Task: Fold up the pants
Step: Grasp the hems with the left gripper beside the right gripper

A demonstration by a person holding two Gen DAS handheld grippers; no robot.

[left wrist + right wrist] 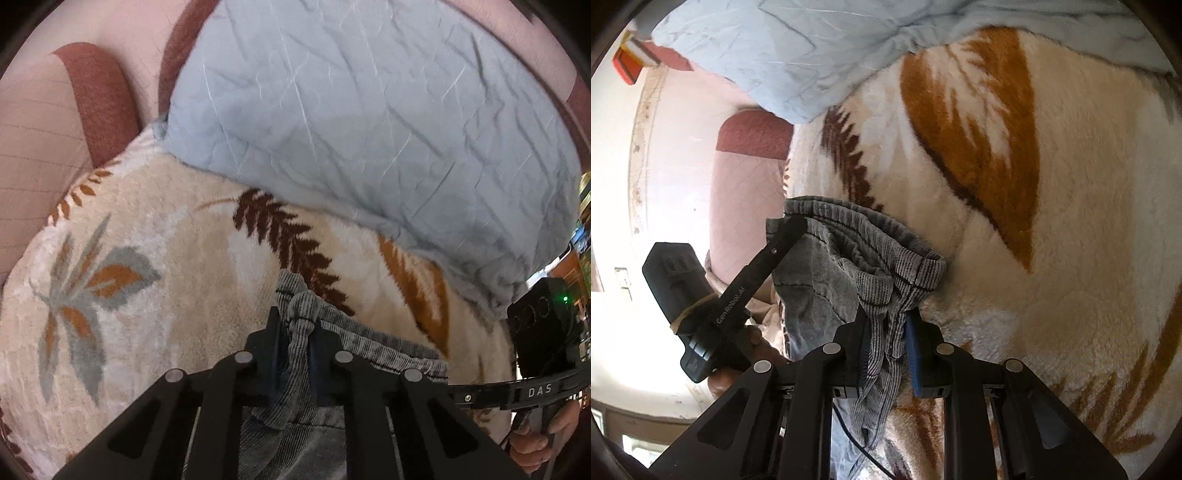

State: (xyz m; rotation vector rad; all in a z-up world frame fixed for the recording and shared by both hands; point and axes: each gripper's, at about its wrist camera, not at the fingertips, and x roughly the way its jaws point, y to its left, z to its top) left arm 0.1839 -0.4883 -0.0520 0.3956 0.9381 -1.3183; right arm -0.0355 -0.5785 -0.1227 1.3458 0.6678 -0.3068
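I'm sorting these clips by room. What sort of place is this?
Most likely a bedroom: the pants hang over a plush leaf-patterned blanket, with a wrinkled light blue quilt behind it and a padded headboard beyond.

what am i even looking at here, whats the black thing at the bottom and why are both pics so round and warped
The black thing is a hand-held claw: a person holds one in each hand, each with a fisheye camera looking along its fingers, hence the round warp. One picture looks from the left claw, the other from the right claw. Both are clamped on the waistband of grey corduroy pants. The pants hang over a cream blanket with leaf patterns, and a pale blue quilt lies further back. In each view you also see the other claw and a hand gripping it.
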